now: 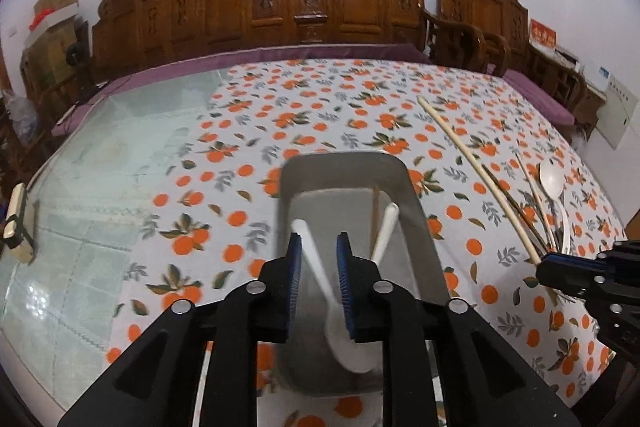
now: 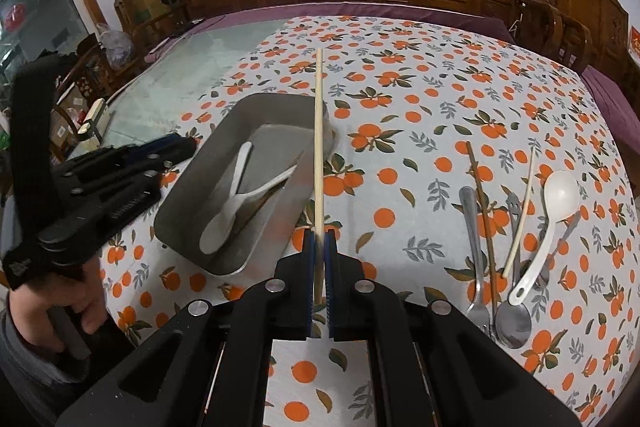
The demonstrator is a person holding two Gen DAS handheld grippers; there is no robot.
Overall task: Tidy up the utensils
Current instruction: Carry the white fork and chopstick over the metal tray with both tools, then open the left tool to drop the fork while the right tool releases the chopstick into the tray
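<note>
Utensils half-sorted: chopstick mid-carry, spoon just let go

Utensils are split between the grey tray (image 2: 188,203) and a loose pile on the counter (image 2: 400,39).

Nearest: right claw (image 2: 319,247) is pressed together, pinching a pale chopstick (image 2: 318,147) close to its near end. Most of the stick juts forward past the pads and crosses over the tray's right rim. Risk: with so much of its length beyond the grip it can pivot or slip between the pads, then hit the rim or land half out of the tray.

Left claw (image 1: 319,251) hangs over the tray, jaws spread a little, and the pads look clear of the white spoon (image 1: 344,339) that shows between them. That spoon appears to lie in the tray. Risk: jaws are only narrowly apart, so pulling back at an angle could snag the handle and drag the spoon out. A second white spoon (image 1: 386,227) and a brown stick (image 1: 375,211) also lie in the tray, crossed; more pieces dropped on top may tangle or ride up the wall.

Further right: metal fork (image 2: 472,247), metal spoon (image 2: 514,323), white ladle spoon (image 2: 560,191) and thin sticks overlap on the cloth. Risk: picking one could shift its neighbours.

Both claws work close at the tray; collision is possible.
</note>
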